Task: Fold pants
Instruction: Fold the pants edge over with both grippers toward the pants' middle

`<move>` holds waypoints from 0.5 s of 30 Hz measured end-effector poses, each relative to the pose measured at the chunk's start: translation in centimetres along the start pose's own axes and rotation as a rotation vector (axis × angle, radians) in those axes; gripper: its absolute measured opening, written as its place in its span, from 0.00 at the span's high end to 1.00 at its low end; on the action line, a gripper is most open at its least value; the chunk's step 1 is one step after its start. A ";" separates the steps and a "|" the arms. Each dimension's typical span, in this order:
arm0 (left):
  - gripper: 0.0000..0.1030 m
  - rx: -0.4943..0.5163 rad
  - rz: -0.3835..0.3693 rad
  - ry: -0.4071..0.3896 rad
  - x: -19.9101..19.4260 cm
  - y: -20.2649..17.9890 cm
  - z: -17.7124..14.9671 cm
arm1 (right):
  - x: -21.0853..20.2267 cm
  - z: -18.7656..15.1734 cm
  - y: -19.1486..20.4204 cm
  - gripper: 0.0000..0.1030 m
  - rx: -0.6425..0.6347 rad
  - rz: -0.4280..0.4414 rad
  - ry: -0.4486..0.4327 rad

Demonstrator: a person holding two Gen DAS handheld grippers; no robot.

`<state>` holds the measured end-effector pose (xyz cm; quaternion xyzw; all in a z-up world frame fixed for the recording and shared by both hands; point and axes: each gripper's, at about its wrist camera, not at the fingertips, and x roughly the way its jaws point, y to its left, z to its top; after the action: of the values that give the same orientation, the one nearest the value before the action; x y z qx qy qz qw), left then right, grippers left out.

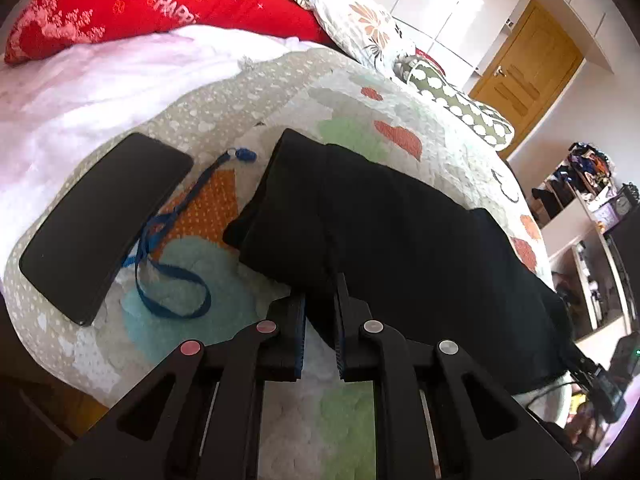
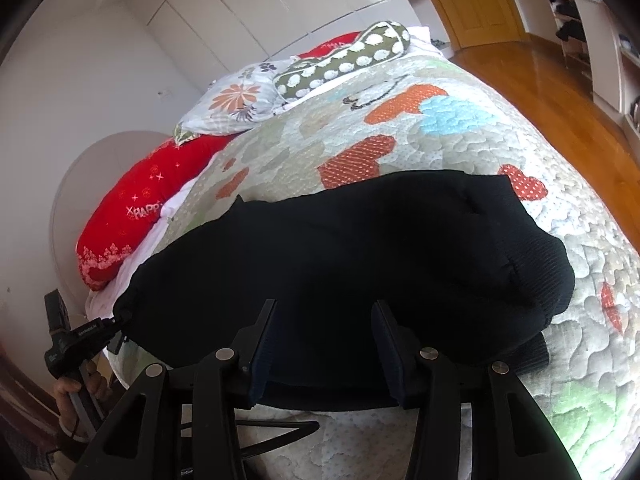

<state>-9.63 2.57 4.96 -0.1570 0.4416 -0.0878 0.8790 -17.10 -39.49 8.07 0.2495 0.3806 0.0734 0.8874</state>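
Black pants (image 1: pixel 392 224) lie folded lengthwise across the patterned quilt (image 1: pixel 240 96); they also fill the middle of the right wrist view (image 2: pixel 344 256). My left gripper (image 1: pixel 320 312) is shut on the near edge of the pants, with a fold of black cloth pinched between its fingers. My right gripper (image 2: pixel 324 320) is open, its fingers spread wide over the near edge of the pants, with cloth lying between them. The left gripper also shows in the right wrist view (image 2: pixel 108 328), clamped on the pants' left end.
A black phone (image 1: pixel 104 224) and a blue lanyard (image 1: pixel 172 248) lie on the quilt left of the pants. Red pillow (image 1: pixel 152 4), floral pillow (image 2: pixel 232 104) and green spotted bolster (image 2: pixel 344 60) sit at the bed's head. Shelves (image 1: pixel 592 208), a wooden door (image 1: pixel 528 64) and wooden floor (image 2: pixel 560 92) lie beyond the bed.
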 end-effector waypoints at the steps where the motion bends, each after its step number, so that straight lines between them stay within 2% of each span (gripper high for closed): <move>1: 0.90 0.005 -0.003 -0.004 -0.1 0.0 0.0 | 0.1 0.0 0.0 0.56 -0.001 -0.006 0.003; 6: 0.90 0.024 -0.033 -0.034 -0.8 -0.9 1.0 | 0.4 -0.1 -0.4 0.56 0.023 -0.006 0.013; 12: 0.90 0.108 -0.035 -0.075 -1.8 -2.5 2.9 | 0.2 -0.1 -0.6 0.56 0.021 -0.006 0.010; 15: 0.91 0.072 -0.031 -0.057 -0.9 -1.2 2.8 | 0.5 -0.3 -0.5 0.56 0.029 0.013 0.023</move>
<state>-7.96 2.24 7.61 -0.1346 0.4105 -0.1124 0.8948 -17.03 -39.62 7.37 0.2638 0.3901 0.0765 0.8788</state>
